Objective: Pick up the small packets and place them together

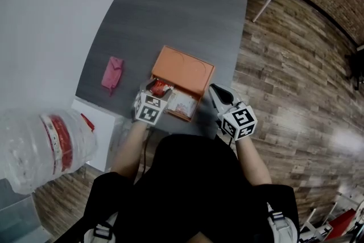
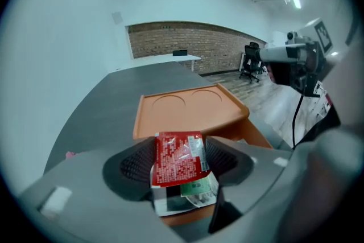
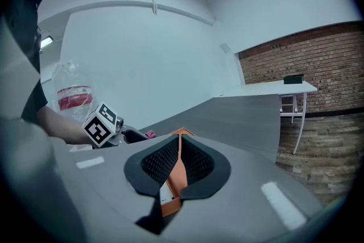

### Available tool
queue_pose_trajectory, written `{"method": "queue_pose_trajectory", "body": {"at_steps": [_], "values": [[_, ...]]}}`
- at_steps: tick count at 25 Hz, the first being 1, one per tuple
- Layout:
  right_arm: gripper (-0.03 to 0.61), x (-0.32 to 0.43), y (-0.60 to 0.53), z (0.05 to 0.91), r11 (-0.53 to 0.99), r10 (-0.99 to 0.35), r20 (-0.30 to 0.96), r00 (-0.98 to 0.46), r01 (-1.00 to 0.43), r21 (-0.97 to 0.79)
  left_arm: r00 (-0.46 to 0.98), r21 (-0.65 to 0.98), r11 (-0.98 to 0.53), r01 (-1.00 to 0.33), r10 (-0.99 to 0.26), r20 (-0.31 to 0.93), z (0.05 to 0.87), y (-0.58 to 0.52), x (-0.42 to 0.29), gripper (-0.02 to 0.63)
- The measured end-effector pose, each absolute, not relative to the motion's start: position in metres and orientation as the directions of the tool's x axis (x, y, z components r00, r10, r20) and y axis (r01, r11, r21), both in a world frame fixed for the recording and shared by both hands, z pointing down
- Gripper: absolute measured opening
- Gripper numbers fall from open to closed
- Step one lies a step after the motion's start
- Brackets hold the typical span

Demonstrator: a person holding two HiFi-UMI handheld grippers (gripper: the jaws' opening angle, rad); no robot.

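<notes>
Desk (image 1: 170,3): dark grey, wood floor (image 1: 296,65) at 3 o'clock.
L gripper (image 1: 154,91): pinching red packet (image 2: 177,156) above tray's 7 o'clock corner.
R gripper (image 3: 177,165): pressed shut on orange tray (image 1: 185,68) rim, 4 o'clock side.
White packets (image 1: 182,104): in tray's near end.
Pink item (image 1: 112,72): 9 o'clock of tray, apart.

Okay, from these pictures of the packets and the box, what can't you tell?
- Print on the red packet: too small and blurred in the left gripper view.
- Contents of the box: in the head view the left gripper covers part, so the packets inside can't be counted.
- Pink packet: too small in the head view to read.
- Water bottle: blurred, cut off by the head view's left edge.
</notes>
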State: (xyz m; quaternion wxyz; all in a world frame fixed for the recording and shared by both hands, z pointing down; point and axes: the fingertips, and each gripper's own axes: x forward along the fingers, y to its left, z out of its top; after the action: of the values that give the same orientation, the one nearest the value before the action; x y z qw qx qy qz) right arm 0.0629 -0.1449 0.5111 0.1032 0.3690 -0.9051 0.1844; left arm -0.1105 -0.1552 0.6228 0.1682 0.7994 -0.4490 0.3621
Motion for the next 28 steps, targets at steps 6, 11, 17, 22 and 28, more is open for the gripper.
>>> {"method": "queue_pose_trajectory", "body": {"at_steps": [6, 11, 17, 22, 28], "values": [[0.016, 0.068, -0.149, 0.511, 0.641, -0.650, 0.320, -0.689, -0.724, -0.256, 0.360, -0.049, -0.552, -0.833, -0.606, 0.710, 0.598, -0.188, -0.101, 0.276], [0.015, 0.074, -0.153, 0.509, 0.616, -0.677, 0.314, -0.665, -0.746, -0.252, 0.378, -0.060, -0.585, -0.809, -0.596, 0.709, 0.594, -0.213, -0.091, 0.276], [0.015, 0.083, -0.153, 0.511, 0.578, -0.707, 0.322, -0.630, -0.777, -0.250, 0.392, -0.031, -0.599, -0.800, -0.561, 0.729, 0.605, -0.243, -0.085, 0.276], [0.015, 0.093, -0.153, 0.516, 0.532, -0.734, 0.332, -0.592, -0.806, -0.259, 0.394, 0.007, -0.594, -0.804, -0.524, 0.755, 0.620, -0.261, -0.081, 0.276], [0.015, 0.105, -0.152, 0.516, 0.501, -0.751, 0.346, -0.562, -0.827, -0.256, 0.395, 0.030, -0.593, -0.804, -0.497, 0.772, 0.631, -0.264, -0.076, 0.279]]}}
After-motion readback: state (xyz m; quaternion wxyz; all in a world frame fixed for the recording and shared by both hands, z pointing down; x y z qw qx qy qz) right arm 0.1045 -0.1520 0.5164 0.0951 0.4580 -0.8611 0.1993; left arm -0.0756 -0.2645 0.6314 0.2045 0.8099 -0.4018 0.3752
